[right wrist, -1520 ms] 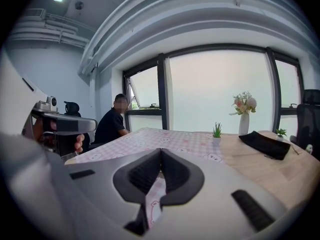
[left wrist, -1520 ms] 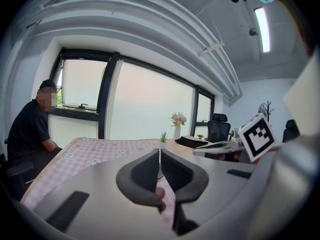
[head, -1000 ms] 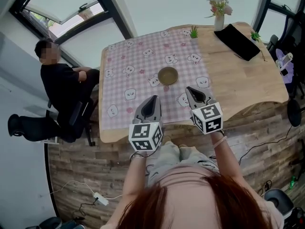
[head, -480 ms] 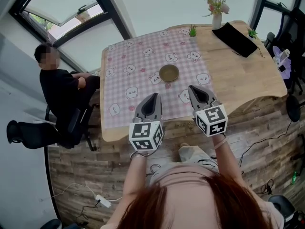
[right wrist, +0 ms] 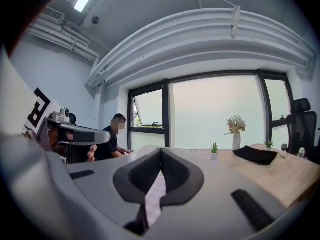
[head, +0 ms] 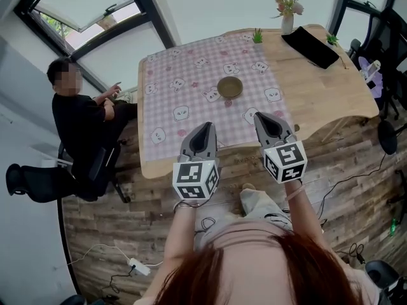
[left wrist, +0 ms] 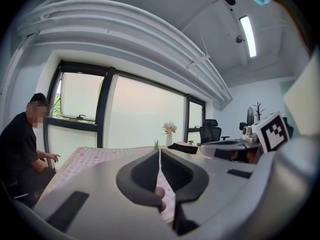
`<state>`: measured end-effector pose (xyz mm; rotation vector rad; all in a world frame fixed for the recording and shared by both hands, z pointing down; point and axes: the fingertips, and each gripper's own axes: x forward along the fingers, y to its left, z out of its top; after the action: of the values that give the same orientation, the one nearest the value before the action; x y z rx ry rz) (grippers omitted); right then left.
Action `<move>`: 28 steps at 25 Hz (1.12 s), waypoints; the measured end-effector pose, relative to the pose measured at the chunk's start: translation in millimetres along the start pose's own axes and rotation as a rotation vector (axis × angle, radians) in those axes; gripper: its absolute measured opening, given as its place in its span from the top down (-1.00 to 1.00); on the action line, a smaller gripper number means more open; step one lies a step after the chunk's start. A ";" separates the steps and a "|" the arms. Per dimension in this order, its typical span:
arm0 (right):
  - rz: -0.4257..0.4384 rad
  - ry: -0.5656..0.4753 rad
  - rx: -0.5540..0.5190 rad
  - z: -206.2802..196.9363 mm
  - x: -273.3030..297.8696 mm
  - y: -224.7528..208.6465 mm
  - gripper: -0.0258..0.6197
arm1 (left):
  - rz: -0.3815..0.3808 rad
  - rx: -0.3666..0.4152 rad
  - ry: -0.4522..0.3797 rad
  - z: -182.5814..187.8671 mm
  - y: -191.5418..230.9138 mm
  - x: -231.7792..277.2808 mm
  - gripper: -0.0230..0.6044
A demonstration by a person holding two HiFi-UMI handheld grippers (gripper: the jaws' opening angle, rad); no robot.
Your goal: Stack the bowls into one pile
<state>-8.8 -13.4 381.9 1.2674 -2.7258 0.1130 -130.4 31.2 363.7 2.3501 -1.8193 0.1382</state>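
Well Back From the Bowl, Both Grippers Closed and Empty

A round olive-brown bowl (head: pixel 229 86) is sitting on the pink checked tablecloth (head: pixel 184 88), near the cloth's right edge and about midway across the wooden table (head: pixel 331 88). From above it is showing a single darker rim and a lighter inside; whether other bowls are nested in it I cannot tell.

The left gripper (head: pixel 203 129) is hanging with its jaws pressed together, only a hairline slit showing between the dark pads, and it is gripping nothing. The right gripper (head: pixel 262 118) is likewise holding its jaws together with the tips meeting, and nothing is lying between them. Both are pointing towards the table, side by side, their tips hovering over its near edge and well apart from the bowl.

Compared with a second ago, both grippers are standing further from the bowl: their tips were lying over the cloth just short of it, and now they are reaching only the table's front edge. The bowl is resting on the same spot of the cloth. Beside the table's left end, the seated person (head: pixel 79 116) is now stretching one hand out towards the table.
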 end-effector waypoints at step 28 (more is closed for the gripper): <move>-0.066 -0.037 -0.033 9.8 -73.6 40.4 0.92 | -0.054 0.043 -0.019 -3.3 -36.3 -66.2 0.88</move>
<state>6.3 66.9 360.5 1.3623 -2.7010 0.0379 -111.9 103.6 352.7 2.4352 -1.7770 0.1493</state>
